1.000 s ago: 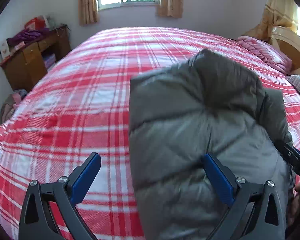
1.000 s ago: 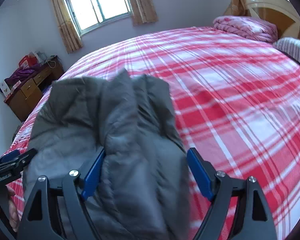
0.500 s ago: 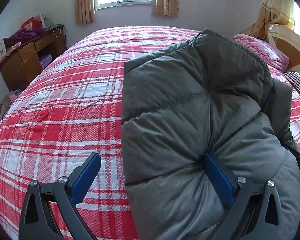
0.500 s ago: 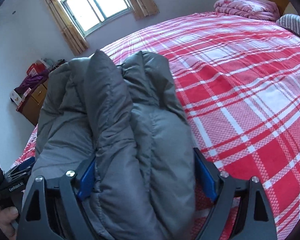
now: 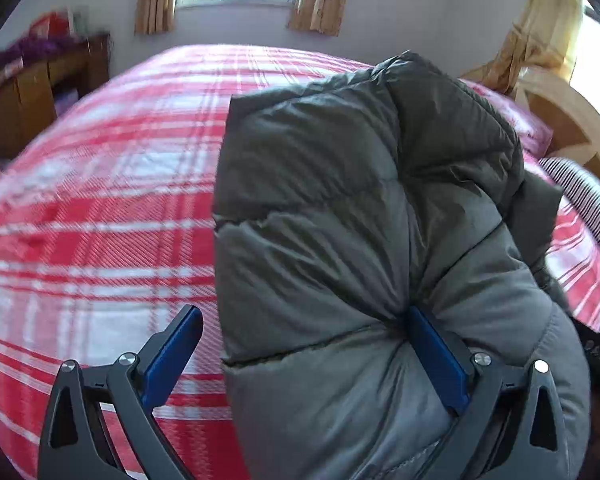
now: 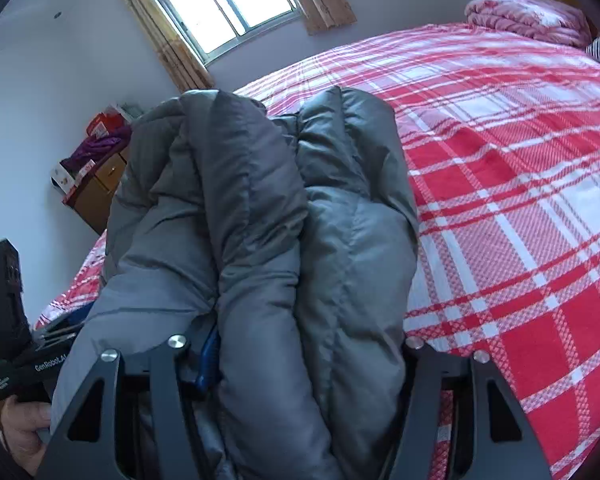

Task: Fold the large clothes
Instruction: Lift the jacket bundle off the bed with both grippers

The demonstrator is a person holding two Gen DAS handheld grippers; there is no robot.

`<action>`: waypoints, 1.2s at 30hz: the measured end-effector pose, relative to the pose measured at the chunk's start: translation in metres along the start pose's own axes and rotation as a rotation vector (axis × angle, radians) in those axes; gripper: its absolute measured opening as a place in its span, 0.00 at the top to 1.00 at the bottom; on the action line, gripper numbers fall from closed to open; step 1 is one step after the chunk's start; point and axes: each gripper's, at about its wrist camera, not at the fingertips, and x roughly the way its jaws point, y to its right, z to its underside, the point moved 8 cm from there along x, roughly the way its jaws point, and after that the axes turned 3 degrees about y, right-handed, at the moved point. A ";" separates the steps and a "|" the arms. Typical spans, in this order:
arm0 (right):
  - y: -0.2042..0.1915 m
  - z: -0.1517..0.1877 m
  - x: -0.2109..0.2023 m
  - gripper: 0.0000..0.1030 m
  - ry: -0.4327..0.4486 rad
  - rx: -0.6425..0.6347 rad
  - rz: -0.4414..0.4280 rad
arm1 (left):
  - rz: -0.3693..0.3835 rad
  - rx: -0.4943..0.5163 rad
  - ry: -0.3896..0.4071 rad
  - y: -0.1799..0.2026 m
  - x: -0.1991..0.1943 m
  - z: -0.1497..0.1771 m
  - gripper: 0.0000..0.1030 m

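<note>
A grey puffer jacket (image 5: 340, 220) is bunched up over the red plaid bed (image 5: 100, 220). My left gripper (image 5: 304, 356) is open. Its right pad (image 5: 436, 360) digs into a seam of the jacket, while its left pad (image 5: 172, 356) stands free over the bedspread. In the right wrist view a thick fold of the jacket (image 6: 300, 260) fills my right gripper (image 6: 304, 360). Its jaws are closing and squeeze the fold. The left pad (image 6: 208, 356) shows only as a blue sliver, and the right pad is hidden under fabric.
A wooden dresser (image 6: 100, 188) with clutter stands by the wall left of the bed. A folded pink quilt (image 6: 528, 16) and a striped pillow (image 5: 580, 196) lie by the headboard (image 5: 560, 120). A hand (image 6: 20, 432) holds the left gripper's handle.
The jacket has risen and come closer to both cameras, filling more of each view. The right gripper's jaws have narrowed onto the fold. The left jaws stay wide.
</note>
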 end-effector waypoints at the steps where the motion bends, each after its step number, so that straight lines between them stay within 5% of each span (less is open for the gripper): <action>1: 0.001 0.000 0.002 0.36 -0.006 0.007 -0.002 | 0.018 -0.010 -0.007 0.001 0.002 0.001 0.02; 6: 0.001 -0.002 0.004 0.39 -0.011 0.015 -0.009 | 0.089 0.030 0.003 0.014 -0.004 0.003 0.30; 8: -0.002 -0.003 0.003 0.64 -0.008 0.024 -0.064 | 0.085 0.079 0.021 0.022 -0.011 0.004 0.45; 10: -0.005 -0.002 0.002 0.70 -0.004 0.033 -0.106 | 0.052 0.122 0.041 0.029 -0.021 0.002 0.71; 12: -0.011 -0.003 -0.003 0.74 0.007 0.028 -0.120 | 0.031 0.153 0.074 0.032 -0.038 -0.004 0.77; 19: -0.032 0.007 -0.036 0.76 0.066 0.072 -0.238 | 0.038 0.208 0.207 0.032 -0.126 -0.015 0.81; 26: -0.086 0.002 -0.072 0.76 0.125 0.057 -0.354 | 0.028 0.159 0.274 0.001 -0.191 -0.022 0.81; 36: -0.178 -0.011 -0.077 0.77 0.111 -0.067 -0.453 | -0.036 0.079 0.323 -0.069 -0.235 -0.021 0.81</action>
